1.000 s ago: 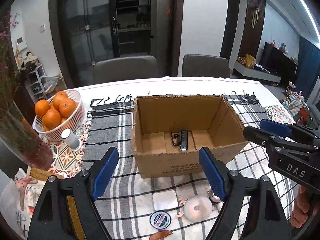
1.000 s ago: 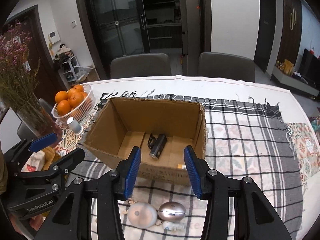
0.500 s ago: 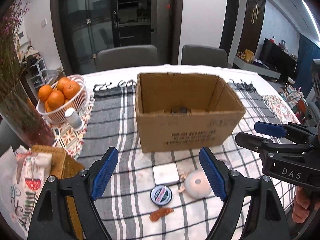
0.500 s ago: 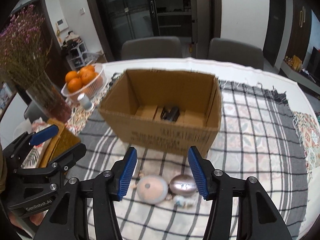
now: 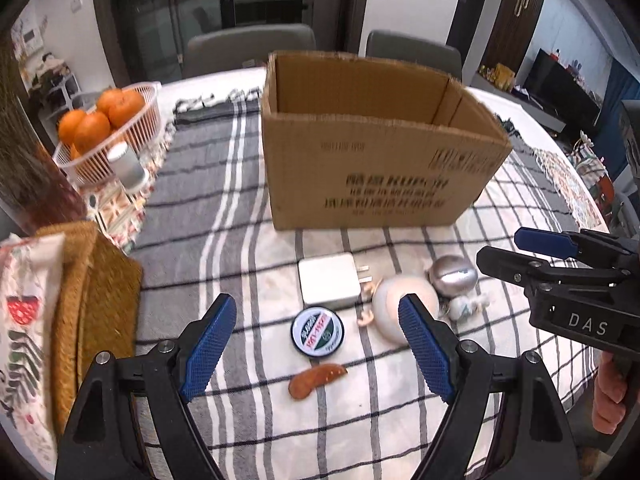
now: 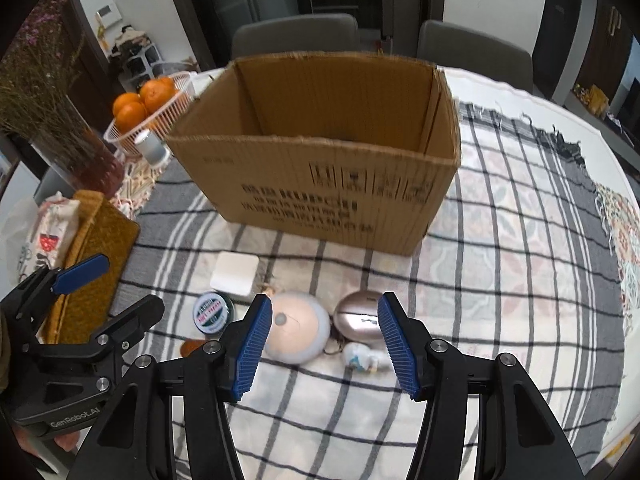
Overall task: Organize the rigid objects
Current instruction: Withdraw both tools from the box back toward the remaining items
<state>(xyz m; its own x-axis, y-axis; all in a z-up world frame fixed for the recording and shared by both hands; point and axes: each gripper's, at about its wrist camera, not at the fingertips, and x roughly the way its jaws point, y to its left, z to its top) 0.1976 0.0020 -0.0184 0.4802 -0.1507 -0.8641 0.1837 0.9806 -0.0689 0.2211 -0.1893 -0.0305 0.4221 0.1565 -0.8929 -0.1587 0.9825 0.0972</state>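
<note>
A checked cloth [image 6: 500,280] covers the counter; cardboard box [image 6: 320,176] at 12 o'clock, 2 chairs [image 6: 296,34] behind. Left gripper [image 5: 318,334] and right gripper [image 6: 326,340] jaws apart, empty.

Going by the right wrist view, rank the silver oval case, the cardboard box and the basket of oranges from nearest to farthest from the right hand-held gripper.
1. Silver oval case: on the cloth just ahead of the right hand-held gripper, toward its right finger.
2. Cardboard box: behind the small items, mid-table.
3. Basket of oranges: far left, beyond the box's left corner.
</note>
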